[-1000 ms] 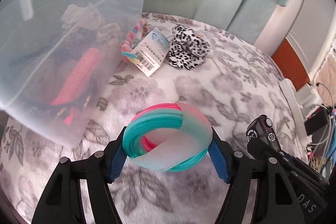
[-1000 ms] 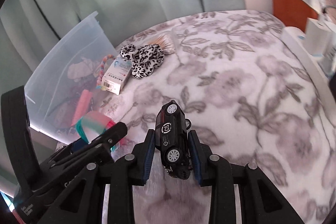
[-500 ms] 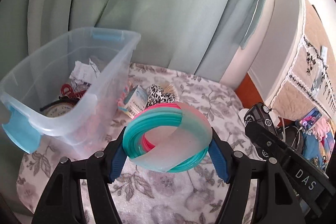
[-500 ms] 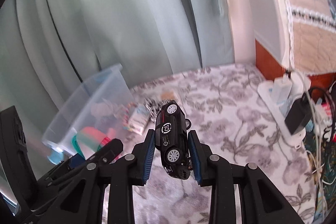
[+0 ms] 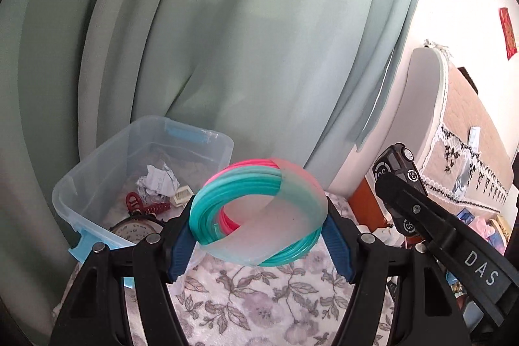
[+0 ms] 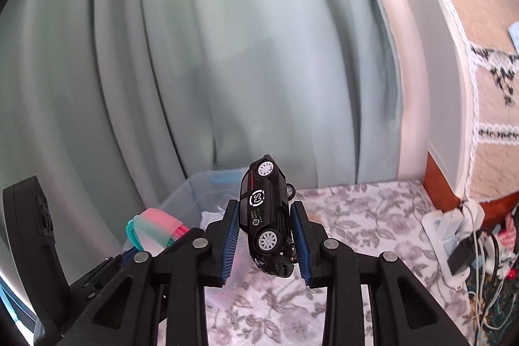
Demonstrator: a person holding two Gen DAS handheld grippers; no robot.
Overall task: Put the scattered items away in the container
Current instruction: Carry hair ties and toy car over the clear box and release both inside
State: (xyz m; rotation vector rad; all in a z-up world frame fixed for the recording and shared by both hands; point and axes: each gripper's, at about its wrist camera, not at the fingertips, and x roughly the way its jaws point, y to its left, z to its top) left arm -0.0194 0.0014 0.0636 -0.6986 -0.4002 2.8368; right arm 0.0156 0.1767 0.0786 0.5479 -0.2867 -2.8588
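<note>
Claws point(image 5: 259, 232) clamp coil point(image 5: 256, 213) (car point(image 6: 266, 216)).

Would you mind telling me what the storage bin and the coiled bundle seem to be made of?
Storage bin: clear, glossy plastic, probably; its contents show through the walls. Coiled bundle: teal and pink plastic-looking cord, seemingly smooth, banded by a frosted translucent strip.

Each black tool point(image 5: 259, 235) has blue ribbed pads, silver screws, "DAS" lettering.
</note>
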